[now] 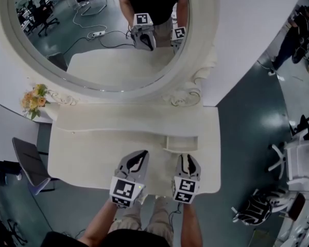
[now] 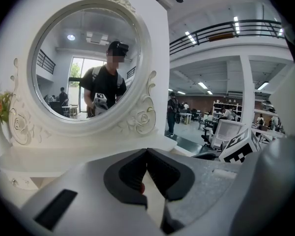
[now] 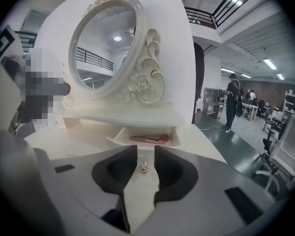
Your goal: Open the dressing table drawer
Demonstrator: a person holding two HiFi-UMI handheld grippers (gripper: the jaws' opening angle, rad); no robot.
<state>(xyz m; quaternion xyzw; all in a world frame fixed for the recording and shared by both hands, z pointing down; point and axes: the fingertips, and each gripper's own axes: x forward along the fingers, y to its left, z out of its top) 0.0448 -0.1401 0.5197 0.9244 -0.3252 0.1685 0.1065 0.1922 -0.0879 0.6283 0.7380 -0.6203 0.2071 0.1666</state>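
Observation:
The white dressing table [image 1: 92,153] carries a small drawer [image 1: 171,147] that stands pulled out under the mirror shelf. In the right gripper view this drawer [image 3: 119,136] holds a red and pink stick-like item [image 3: 150,138], and its silver knob [image 3: 143,167] shows in the gap between my jaws, with the pads clear of it. My right gripper [image 3: 145,152] is open and hovers over the table's front right [image 1: 188,159]. My left gripper [image 2: 146,154] is shut on nothing, its pads meeting at the tips, above the table front [image 1: 139,157] to the drawer's left.
A large oval mirror [image 1: 92,35] with a carved frame rises behind the table. Yellow flowers [image 1: 33,98] sit at the table's back left. A grey seat [image 1: 28,163] stands on the left, office chairs [image 1: 298,163] on the right, and a person [image 1: 298,30] farther off.

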